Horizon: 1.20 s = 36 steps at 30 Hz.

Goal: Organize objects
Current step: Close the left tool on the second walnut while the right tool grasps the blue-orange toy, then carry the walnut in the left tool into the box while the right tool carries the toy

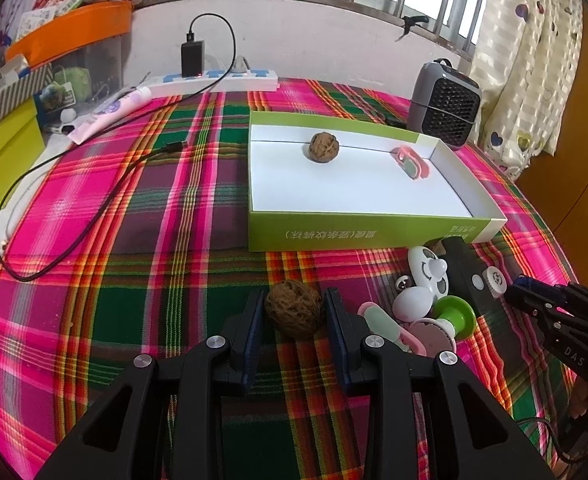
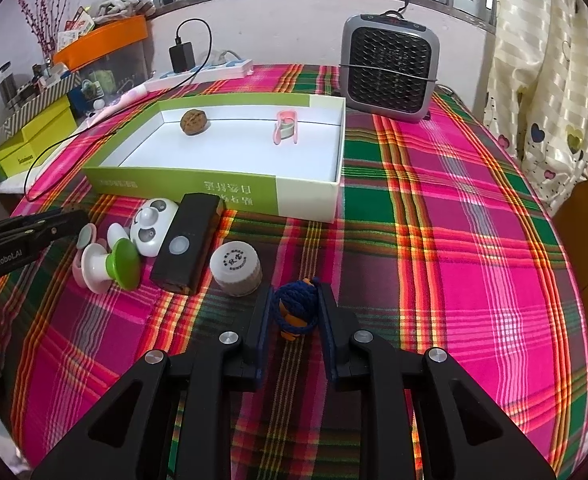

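my right gripper (image 2: 296, 312) is clamped on a blue rope knot (image 2: 295, 307) with an orange piece, low over the plaid cloth (image 2: 454, 240) near its front edge. just left of it stands a white cap (image 2: 235, 266), then a black box (image 2: 187, 246), a panda toy (image 2: 151, 226) and a green-and-white spool (image 2: 111, 266). my left gripper (image 2: 25, 240) enters at the left edge. behind them sits the tray (image 2: 306, 196), holding a walnut (image 2: 193, 121) and a pink clip (image 2: 285, 126) near its back wall. a heater (image 2: 390, 68) stands at the back edge.
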Available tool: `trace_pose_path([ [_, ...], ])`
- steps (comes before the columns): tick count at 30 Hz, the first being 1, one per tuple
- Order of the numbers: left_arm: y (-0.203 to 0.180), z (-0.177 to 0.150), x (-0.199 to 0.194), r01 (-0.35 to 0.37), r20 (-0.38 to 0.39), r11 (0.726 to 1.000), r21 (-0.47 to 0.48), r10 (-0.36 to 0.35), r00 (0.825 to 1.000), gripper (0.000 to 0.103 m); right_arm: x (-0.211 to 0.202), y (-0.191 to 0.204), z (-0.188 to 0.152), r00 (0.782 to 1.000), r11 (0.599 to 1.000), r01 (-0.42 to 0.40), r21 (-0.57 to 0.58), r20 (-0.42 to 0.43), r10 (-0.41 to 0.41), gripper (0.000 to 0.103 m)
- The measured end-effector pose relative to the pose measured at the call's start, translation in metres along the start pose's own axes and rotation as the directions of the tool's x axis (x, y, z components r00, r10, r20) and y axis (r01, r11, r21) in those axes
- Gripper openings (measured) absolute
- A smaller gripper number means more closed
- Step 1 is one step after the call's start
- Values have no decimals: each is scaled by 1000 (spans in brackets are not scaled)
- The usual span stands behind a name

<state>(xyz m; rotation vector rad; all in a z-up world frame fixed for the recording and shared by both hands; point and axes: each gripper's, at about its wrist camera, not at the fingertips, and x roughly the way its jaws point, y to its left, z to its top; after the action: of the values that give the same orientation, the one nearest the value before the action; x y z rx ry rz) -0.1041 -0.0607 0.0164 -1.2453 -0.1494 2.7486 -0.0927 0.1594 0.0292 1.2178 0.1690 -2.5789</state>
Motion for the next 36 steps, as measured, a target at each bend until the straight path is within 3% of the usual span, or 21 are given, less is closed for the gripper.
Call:
trace_pose_path([
  [36, -11, 16, -18, 7, 49, 1000, 11, -8, 999, 28, -16, 3, 21, 998, 1000, -27, -16, 53, 27, 22],
])
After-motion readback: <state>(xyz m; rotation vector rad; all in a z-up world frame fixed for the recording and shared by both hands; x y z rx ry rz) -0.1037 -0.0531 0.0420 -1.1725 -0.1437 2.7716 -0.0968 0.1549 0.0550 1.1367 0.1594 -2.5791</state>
